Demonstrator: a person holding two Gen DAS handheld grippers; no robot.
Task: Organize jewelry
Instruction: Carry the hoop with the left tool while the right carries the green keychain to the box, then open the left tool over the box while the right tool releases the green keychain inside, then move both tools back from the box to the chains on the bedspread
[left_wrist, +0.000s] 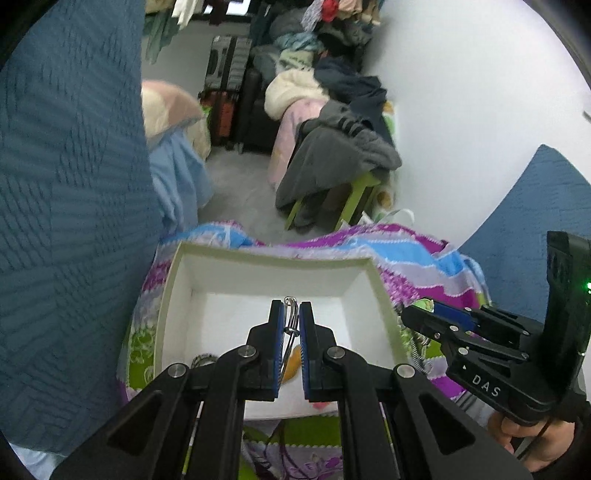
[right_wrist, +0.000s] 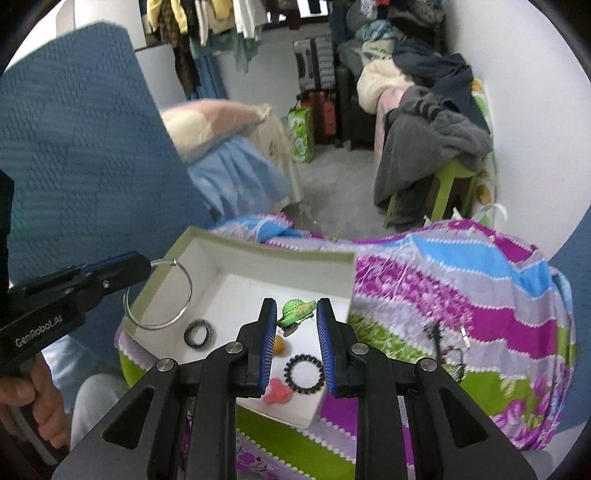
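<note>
Already several pieces are lying in the box (right_wrist: 207, 254); left hand-held gripper (left_wrist: 290, 317) is clamping a bangle (right_wrist: 159, 295), right hand-held gripper (right_wrist: 296, 314) a green clip (right_wrist: 295, 311), chains (right_wrist: 447, 345) waiting outside.

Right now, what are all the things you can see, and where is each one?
box: one, white, open, on the bedspread
silver hoop: one, large, held over the box's left edge
green clip: one, between the right gripper's fingers, over the box
black spiral hair tie: one, on the box floor
dark ring: one, on the box floor, left side
orange bead: one, in the box
pink piece: one, in the box, near corner
bedspread: one, purple, blue, green stripes, under the box
dark jewellery: small pile on the bedspread, right of the box
left gripper: black, shut on the hoop
right gripper: black, shut on the clip
</note>
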